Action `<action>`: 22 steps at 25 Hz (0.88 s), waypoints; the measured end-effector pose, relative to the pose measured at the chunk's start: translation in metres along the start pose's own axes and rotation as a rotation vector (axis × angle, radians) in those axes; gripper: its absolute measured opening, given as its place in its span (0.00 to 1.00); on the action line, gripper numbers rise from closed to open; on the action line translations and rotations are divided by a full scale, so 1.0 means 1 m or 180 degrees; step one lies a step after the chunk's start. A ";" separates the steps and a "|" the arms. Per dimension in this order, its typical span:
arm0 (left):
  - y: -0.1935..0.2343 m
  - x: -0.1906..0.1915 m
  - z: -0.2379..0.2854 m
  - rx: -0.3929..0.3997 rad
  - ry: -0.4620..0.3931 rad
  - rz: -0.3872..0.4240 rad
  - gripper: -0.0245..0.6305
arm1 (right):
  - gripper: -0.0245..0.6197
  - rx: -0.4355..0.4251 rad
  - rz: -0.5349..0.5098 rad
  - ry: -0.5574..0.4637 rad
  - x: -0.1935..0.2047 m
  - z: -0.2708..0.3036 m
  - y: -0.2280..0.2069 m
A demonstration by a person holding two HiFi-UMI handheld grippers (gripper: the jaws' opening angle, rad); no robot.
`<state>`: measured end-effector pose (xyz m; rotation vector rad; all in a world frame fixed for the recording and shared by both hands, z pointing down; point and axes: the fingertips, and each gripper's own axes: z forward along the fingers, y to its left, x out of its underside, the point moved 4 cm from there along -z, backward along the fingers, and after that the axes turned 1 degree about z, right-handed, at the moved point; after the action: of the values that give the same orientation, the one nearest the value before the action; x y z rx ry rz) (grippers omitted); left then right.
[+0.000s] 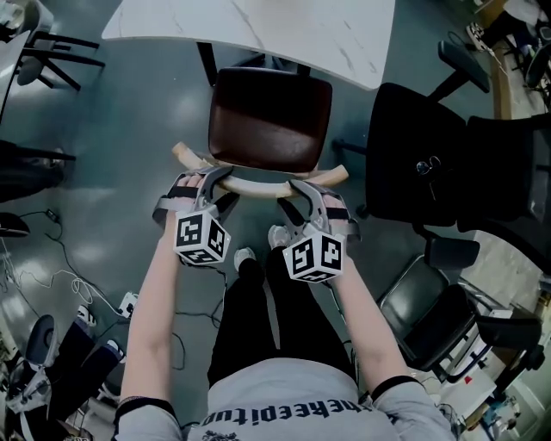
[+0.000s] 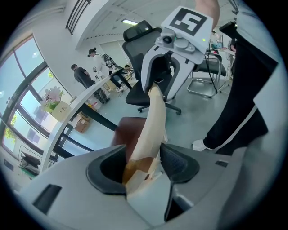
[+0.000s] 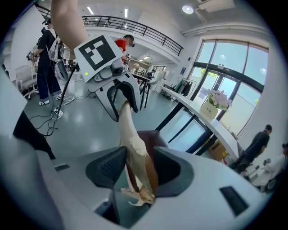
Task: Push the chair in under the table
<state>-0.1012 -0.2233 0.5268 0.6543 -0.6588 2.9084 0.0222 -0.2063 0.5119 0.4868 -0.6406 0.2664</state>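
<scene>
The chair has a dark brown seat [image 1: 269, 116] and a curved pale wooden backrest [image 1: 258, 183]. Its front sits under the edge of the white table [image 1: 284, 26]. My left gripper [image 1: 209, 183] is shut on the left end of the backrest, and my right gripper [image 1: 303, 191] is shut on the right end. In the left gripper view the rail [image 2: 153, 121] runs up from between the pads of the left gripper [image 2: 144, 164] to the right gripper [image 2: 157, 81]. In the right gripper view the rail [image 3: 130, 134] passes between the right gripper [image 3: 137, 168] pads toward the left gripper [image 3: 123, 96].
A black office chair [image 1: 430, 155] stands close on the right, with another chair [image 1: 439, 319] nearer me on that side. Cables [image 1: 52, 276] trail over the floor at left. My legs and shoes [image 1: 245, 258] are right behind the chair. People [image 2: 83, 76] stand beyond the table.
</scene>
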 end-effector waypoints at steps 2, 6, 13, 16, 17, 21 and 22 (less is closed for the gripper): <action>0.006 0.005 0.000 0.0033 0.0010 0.0020 0.41 | 0.35 0.0021 0.0027 0.0013 -0.005 0.005 -0.001; 0.020 0.014 0.001 0.0037 -0.0036 0.0084 0.41 | 0.35 0.0103 0.0095 0.0048 -0.015 0.014 -0.006; 0.039 0.034 -0.001 0.0142 -0.0155 0.0264 0.41 | 0.35 0.0221 0.0284 0.0169 -0.035 0.031 -0.006; 0.045 0.042 -0.001 0.0199 -0.0215 0.0335 0.41 | 0.35 0.0261 0.0352 0.0227 -0.041 0.038 -0.004; 0.047 0.045 -0.001 0.0209 -0.0236 0.0357 0.41 | 0.35 0.0273 0.0370 0.0240 -0.044 0.040 -0.003; 0.051 0.050 -0.003 0.0230 -0.0335 0.0432 0.41 | 0.35 0.0341 0.0440 0.0337 -0.049 0.044 -0.003; 0.051 0.050 -0.004 0.0234 -0.0361 0.0445 0.41 | 0.35 0.0349 0.0451 0.0365 -0.049 0.044 -0.002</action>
<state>-0.1566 -0.2681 0.5251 0.8191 -0.6364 3.0554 -0.0371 -0.2352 0.5106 0.5281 -0.5512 0.4620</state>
